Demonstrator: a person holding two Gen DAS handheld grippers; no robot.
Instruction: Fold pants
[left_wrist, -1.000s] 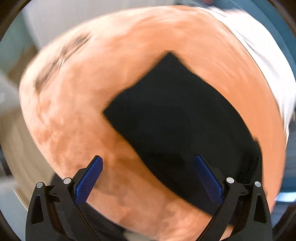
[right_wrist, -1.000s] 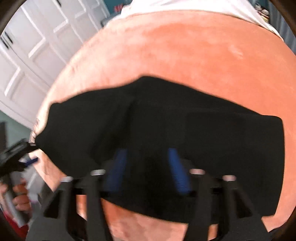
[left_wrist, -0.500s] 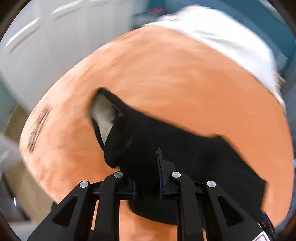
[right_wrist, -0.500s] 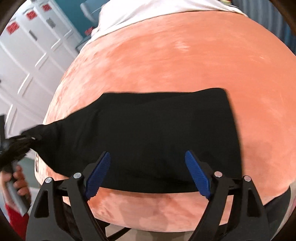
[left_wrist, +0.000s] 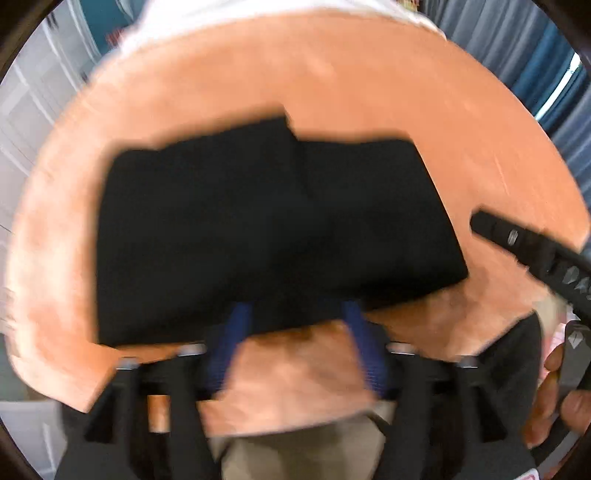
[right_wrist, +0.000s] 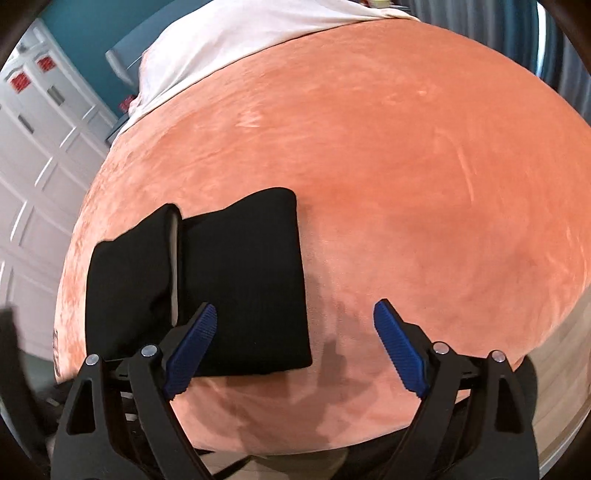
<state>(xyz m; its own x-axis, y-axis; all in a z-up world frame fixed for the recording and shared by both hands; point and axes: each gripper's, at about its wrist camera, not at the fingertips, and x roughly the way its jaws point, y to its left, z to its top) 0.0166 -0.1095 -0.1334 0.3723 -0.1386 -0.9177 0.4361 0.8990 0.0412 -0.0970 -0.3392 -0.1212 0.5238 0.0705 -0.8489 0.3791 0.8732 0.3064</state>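
On the orange bed (right_wrist: 406, 166) the black pants (right_wrist: 243, 280) lie folded. Left gripper (left_wrist: 295, 325) has just been spreading, released; right gripper (right_wrist: 295, 339) gapes empty. Lift both clear without snagging cloth.

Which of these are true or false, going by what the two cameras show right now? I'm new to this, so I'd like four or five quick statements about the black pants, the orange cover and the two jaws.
1. The black pants lie folded on the orange cover. True.
2. The right gripper is clamped on the pants. False: its jaws stand wide apart and hold nothing.
3. A white sheet lies at the far end of the orange cover. True.
4. The pants lie spread out at full length. False: they are doubled over into a compact block.
5. The left gripper has a red towel between its jaws. False: only the pants' near edge and the cover show there.
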